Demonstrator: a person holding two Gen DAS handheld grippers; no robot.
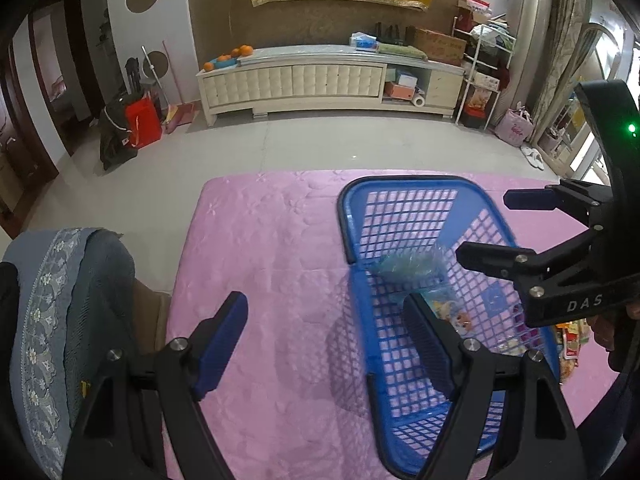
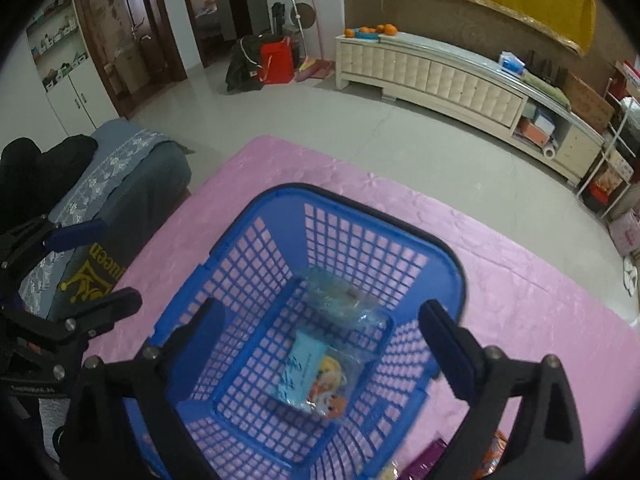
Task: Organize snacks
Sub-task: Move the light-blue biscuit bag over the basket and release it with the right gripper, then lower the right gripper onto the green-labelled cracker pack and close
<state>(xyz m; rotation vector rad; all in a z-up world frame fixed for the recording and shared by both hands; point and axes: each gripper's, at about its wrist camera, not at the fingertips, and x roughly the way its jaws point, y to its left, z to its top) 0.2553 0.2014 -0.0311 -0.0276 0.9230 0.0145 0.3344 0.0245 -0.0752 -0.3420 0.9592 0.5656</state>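
A blue lattice basket (image 1: 416,208) (image 2: 360,240) stands on the pink table cloth (image 1: 272,248). In it lie a light-blue snack packet (image 2: 304,372) (image 1: 448,308) and a clear bluish bag (image 2: 340,296) (image 1: 408,268). My left gripper (image 1: 324,340) is open and empty, its right finger over the basket's left wall. My right gripper (image 2: 324,344) is open and empty above the basket; it also shows in the left wrist view (image 1: 484,228). More snack packets lie right of the basket (image 1: 572,340) (image 2: 496,456).
A grey-blue covered seat (image 1: 60,312) (image 2: 120,176) stands left of the table. The table's far edge (image 1: 360,174) drops to a tiled floor. A white TV cabinet (image 1: 320,80) stands along the far wall.
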